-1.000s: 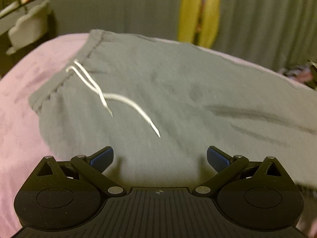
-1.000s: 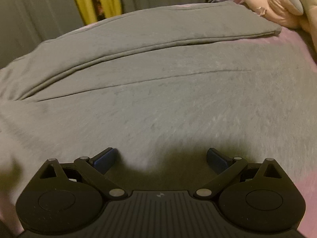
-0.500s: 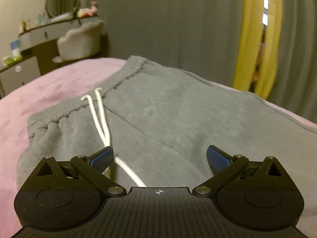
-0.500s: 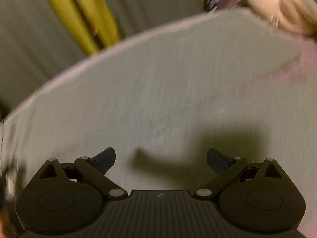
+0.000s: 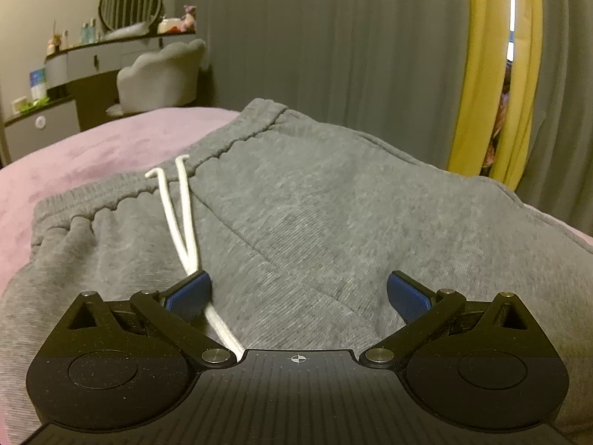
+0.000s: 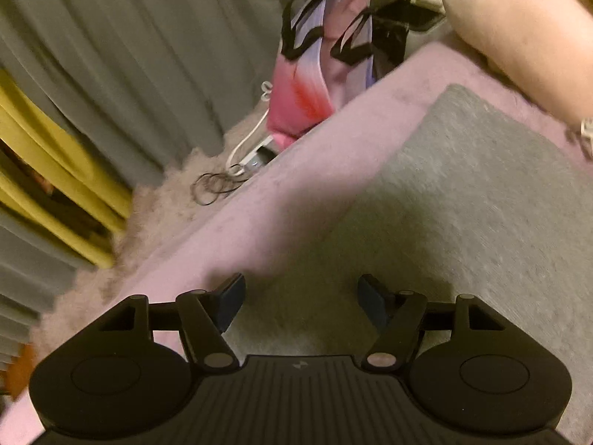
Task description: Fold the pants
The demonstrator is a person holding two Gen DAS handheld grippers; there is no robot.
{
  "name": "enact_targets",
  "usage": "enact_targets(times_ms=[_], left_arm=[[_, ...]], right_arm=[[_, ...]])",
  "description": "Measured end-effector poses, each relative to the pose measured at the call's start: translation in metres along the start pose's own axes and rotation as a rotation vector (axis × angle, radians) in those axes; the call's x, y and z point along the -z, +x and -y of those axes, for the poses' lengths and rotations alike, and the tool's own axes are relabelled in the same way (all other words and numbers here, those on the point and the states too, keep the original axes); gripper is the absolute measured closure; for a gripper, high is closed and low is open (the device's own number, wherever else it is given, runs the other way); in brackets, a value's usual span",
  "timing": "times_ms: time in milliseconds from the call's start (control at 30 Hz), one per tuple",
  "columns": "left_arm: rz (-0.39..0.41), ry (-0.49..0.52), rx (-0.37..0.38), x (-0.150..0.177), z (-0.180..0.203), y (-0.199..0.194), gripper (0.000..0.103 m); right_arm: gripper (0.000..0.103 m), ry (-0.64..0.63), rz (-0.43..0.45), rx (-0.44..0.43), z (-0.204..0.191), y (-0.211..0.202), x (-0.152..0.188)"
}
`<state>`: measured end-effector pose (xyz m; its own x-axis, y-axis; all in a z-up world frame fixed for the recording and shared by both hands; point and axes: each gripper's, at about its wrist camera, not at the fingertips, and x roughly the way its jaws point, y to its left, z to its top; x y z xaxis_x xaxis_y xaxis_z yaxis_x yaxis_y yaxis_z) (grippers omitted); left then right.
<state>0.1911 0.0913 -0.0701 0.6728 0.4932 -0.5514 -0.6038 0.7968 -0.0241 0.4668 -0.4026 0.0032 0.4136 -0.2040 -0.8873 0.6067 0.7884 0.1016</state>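
Grey sweatpants [image 5: 333,204] lie flat on a pink bed cover [image 5: 92,152]. The elastic waistband [image 5: 122,200] and white drawstring [image 5: 181,222] are in the left wrist view. My left gripper [image 5: 298,293] is open and low over the hip area, its left finger beside the drawstring. In the right wrist view a pant leg [image 6: 463,215] runs toward its cuff end near the bed edge. My right gripper [image 6: 300,296] hovers over the leg's far edge, jaws partly closed with a gap, holding nothing.
A dressing table with a mirror [image 5: 129,3] and a grey chair [image 5: 159,74] stand beyond the bed on the left. Grey and yellow curtains [image 5: 481,74] hang behind. A pink plush toy [image 6: 519,29], a pink bag [image 6: 311,74] and cables [image 6: 222,181] lie by the bed edge.
My left gripper dropped lower toward the waistband and drawstring. My right gripper swung toward the leg's far edge near the cuff, and its jaws narrowed.
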Motion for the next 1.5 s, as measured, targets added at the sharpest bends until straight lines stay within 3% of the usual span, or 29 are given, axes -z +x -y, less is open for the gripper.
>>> enact_targets(times_ms=[100,133,167,267,333,433,533,600,700,800,833,867,900,1000,1100,1200,1233,1300,1333,1400,1433,1500], left_arm=[[-0.003,-0.005,0.005,0.0,-0.001,0.0,0.0],[-0.005,-0.013,0.012,0.0,-0.002,0.001,0.0],[-0.006,-0.022,0.021,-0.001,-0.004,0.002,0.0],[-0.012,-0.041,0.045,-0.002,-0.007,0.005,0.0],[-0.014,-0.051,0.054,-0.002,-0.009,0.006,0.0],[-0.016,-0.065,0.07,-0.003,-0.012,0.006,0.0],[-0.024,-0.084,0.103,-0.006,-0.019,0.004,0.0],[-0.04,-0.085,0.129,-0.01,-0.024,0.002,0.0],[-0.095,-0.1,0.162,-0.022,-0.032,-0.007,0.0],[-0.136,-0.173,0.309,-0.046,-0.039,-0.017,0.0],[-0.144,-0.182,0.363,-0.056,-0.038,-0.017,0.0],[-0.163,-0.181,0.409,-0.068,-0.035,-0.013,0.0],[-0.196,-0.172,0.444,-0.082,-0.028,-0.006,0.0],[-0.281,-0.203,0.541,-0.116,-0.008,0.02,0.0],[-0.414,-0.218,0.63,-0.138,0.022,0.059,0.0],[-0.502,-0.17,0.548,-0.138,0.048,0.093,0.0],[-0.537,-0.163,0.538,-0.135,0.054,0.105,0.002],[-0.598,-0.19,0.524,-0.127,0.059,0.12,0.015],[-0.622,-0.192,0.5,-0.124,0.062,0.127,0.016],[-0.624,-0.185,0.495,-0.123,0.065,0.132,0.016],[-0.629,-0.187,0.491,-0.124,0.066,0.133,0.018],[-0.626,-0.178,0.475,-0.13,0.065,0.132,0.055]], right_arm=[[0.066,-0.043,0.046,0.027,0.002,0.0,0.007],[0.093,-0.038,0.052,0.032,0.006,-0.003,0.009],[0.099,-0.034,0.05,0.041,0.012,-0.006,0.008],[0.101,0.047,0.086,-0.067,0.042,-0.03,0.005],[0.101,0.054,0.153,-0.145,0.062,-0.068,0.025],[0.101,0.074,0.257,-0.237,0.114,-0.13,0.074],[0.101,0.113,0.286,-0.264,0.174,-0.175,0.147],[0.101,0.133,0.253,-0.253,0.206,-0.185,0.195],[0.101,0.28,0.111,-0.236,0.25,-0.168,0.241],[0.091,0.221,0.123,-0.173,0.254,-0.171,0.237],[0.066,0.164,0.162,-0.145,0.246,-0.178,0.229],[0.035,0.101,0.218,-0.13,0.237,-0.185,0.223],[0.025,0.03,0.271,-0.116,0.227,-0.19,0.22],[0.021,-0.245,0.358,-0.03,0.187,-0.187,0.209],[0.021,-0.472,0.355,0.062,0.156,-0.165,0.207],[0.022,-0.539,0.355,0.138,0.151,-0.148,0.209],[0.025,-0.529,0.351,0.144,0.152,-0.142,0.206],[0.041,-0.496,0.357,0.133,0.157,-0.139,0.203],[0.054,-0.471,0.352,0.123,0.162,-0.139,0.203],[0.069,-0.418,0.339,0.095,0.173,-0.138,0.206],[0.086,-0.387,0.337,0.085,0.178,-0.138,0.206],[0.094,-0.319,0.338,0.062,0.189,-0.137,0.202]])
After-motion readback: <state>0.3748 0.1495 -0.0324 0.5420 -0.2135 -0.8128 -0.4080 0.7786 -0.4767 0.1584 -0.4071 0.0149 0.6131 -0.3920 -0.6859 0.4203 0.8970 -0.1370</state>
